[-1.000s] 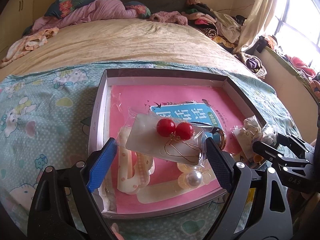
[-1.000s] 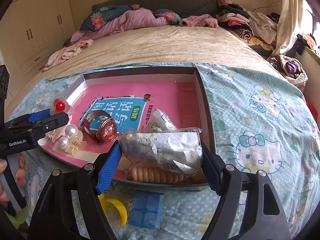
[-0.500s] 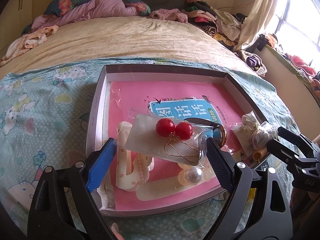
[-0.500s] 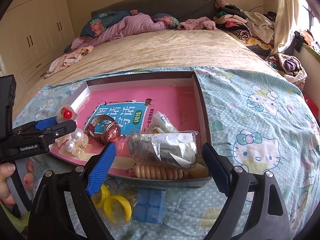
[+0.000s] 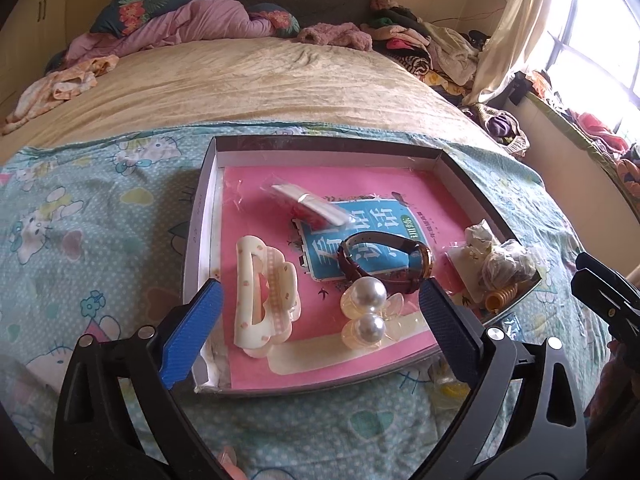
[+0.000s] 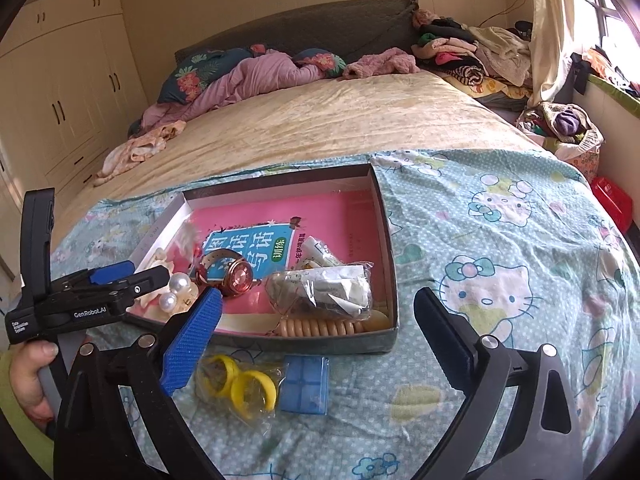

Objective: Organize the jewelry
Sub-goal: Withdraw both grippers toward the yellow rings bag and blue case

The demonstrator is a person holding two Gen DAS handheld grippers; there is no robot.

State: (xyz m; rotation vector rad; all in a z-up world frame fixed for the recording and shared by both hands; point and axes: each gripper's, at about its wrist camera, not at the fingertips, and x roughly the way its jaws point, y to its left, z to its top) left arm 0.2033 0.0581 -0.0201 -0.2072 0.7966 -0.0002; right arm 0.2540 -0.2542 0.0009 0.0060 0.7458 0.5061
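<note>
Released since the earlier frame: the carded red earrings (image 5: pixel 310 210), formerly between the left gripper's (image 5: pixel 320 316) pads, now blurred at upper centre of the box (image 5: pixel 460 174), apparently mid-tumble; the bagged items (image 6: pixel 320 290) formerly between the right gripper's (image 6: pixel 316 334) pads now lie inside the box's lower right corner. Left jaws opening, nothing between them; right jaws likewise opening and empty, held back over the bedspread (image 6: pixel 500 216). Box contents, centre of frame: cream hair claw (image 5: pixel 262 300), pearl hair clip (image 5: pixel 366 312), wristwatch (image 5: pixel 386 262), coiled hair tie (image 6: pixel 320 326), all on a pink booklet (image 5: pixel 352 188). Progress: most pieces appear boxed. Outstanding, judged from position: yellow rings in a clear packet (image 6: pixel 240 384) and a small blue case (image 6: pixel 306 384), both on the bedspread just below the box's near wall. Right view alone shows these two clearly, plus the hand (image 6: pixel 26 380) on the left gripper's handle; left view alone shows the hair claw whole.
</note>
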